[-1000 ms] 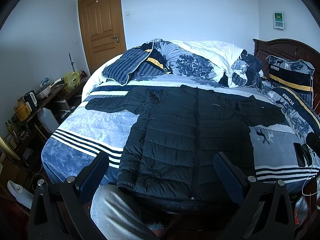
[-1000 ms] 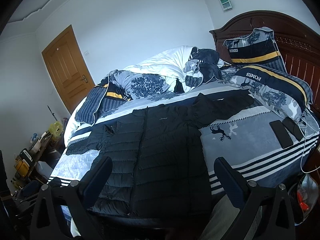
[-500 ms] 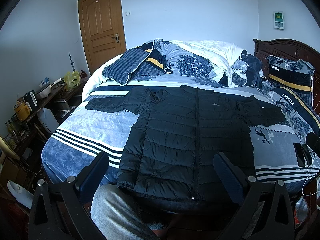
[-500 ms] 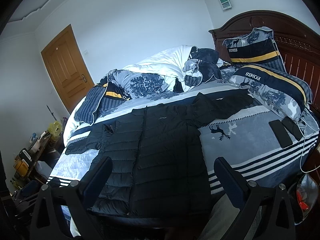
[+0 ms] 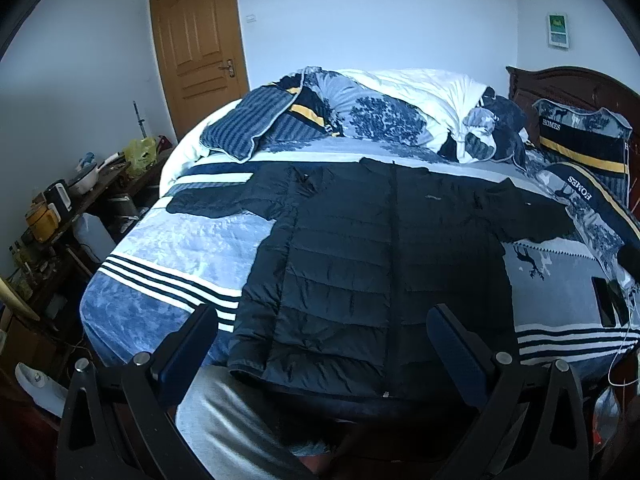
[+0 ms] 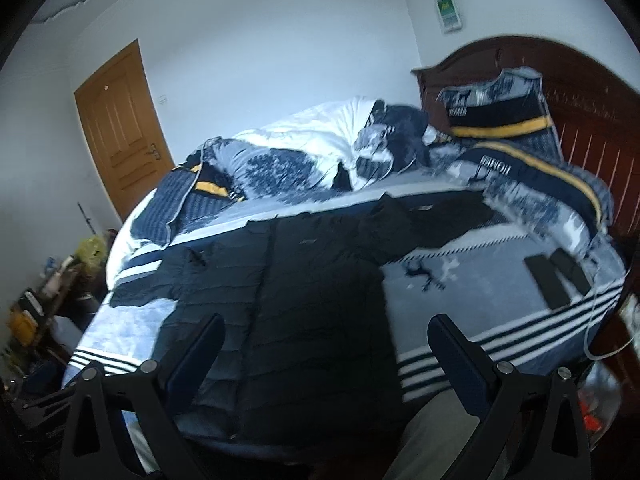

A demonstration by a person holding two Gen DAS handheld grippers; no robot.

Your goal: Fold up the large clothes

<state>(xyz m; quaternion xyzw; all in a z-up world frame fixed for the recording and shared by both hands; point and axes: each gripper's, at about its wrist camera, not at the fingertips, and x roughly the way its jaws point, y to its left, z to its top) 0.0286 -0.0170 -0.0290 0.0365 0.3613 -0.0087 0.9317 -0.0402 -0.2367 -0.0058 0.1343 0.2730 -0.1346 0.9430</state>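
Note:
A black quilted puffer jacket (image 5: pixel 380 264) lies flat and zipped on the bed, sleeves spread to both sides, hem at the near edge. In the right wrist view the same jacket (image 6: pixel 312 292) fills the middle of the bed. My left gripper (image 5: pixel 322 332) hovers open above the hem, nothing between its fingers. My right gripper (image 6: pixel 326 340) is open too, held over the jacket's lower right part, and this view is blurred by motion.
The bed (image 5: pixel 168 256) has a blue and white striped cover with a heaped duvet (image 5: pixel 400 104) and pillows (image 5: pixel 580 140) at the far side. Two phones (image 6: pixel 556 276) lie at the right edge. A cluttered side table (image 5: pixel 68 200) stands left. A person's leg (image 5: pixel 224 420) is below.
The left gripper has held still. The right gripper has shifted forward and to the right, blurring its view; the jacket has not moved.

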